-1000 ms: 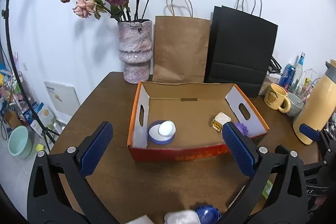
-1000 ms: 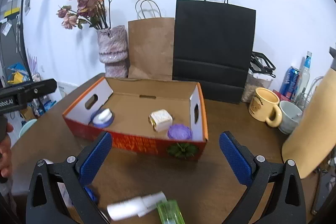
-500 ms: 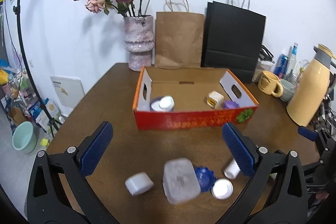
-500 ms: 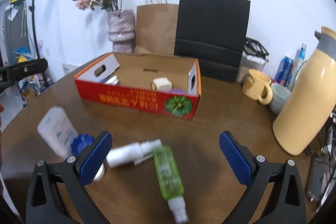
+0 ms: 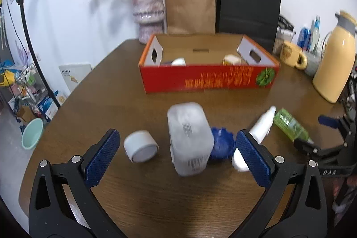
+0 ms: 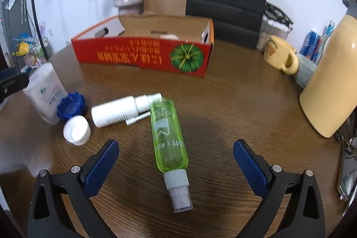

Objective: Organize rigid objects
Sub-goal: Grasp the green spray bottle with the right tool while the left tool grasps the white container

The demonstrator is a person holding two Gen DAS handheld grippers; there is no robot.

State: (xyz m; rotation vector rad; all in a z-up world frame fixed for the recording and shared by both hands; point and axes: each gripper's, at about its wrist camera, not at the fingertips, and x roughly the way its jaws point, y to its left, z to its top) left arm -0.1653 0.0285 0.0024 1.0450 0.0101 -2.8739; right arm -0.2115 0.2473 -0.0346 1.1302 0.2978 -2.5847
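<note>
If the right gripper point(image 6: 176, 162), jaws spread wide and empty, is closed off-centre, the translucent green plastic spray bottle point(image 6: 169, 137) could be rolled against the white plastic spray bottle point(image 6: 120, 111) touching it. It is seen lying flat on the brown wooden table point(image 6: 234, 108), grey cap toward the camera, before the red cardboard box point(image 6: 142, 55); the left gripper point(image 5: 176, 151) is likewise held spread, around a frosted plastic container point(image 5: 189, 139)
</note>
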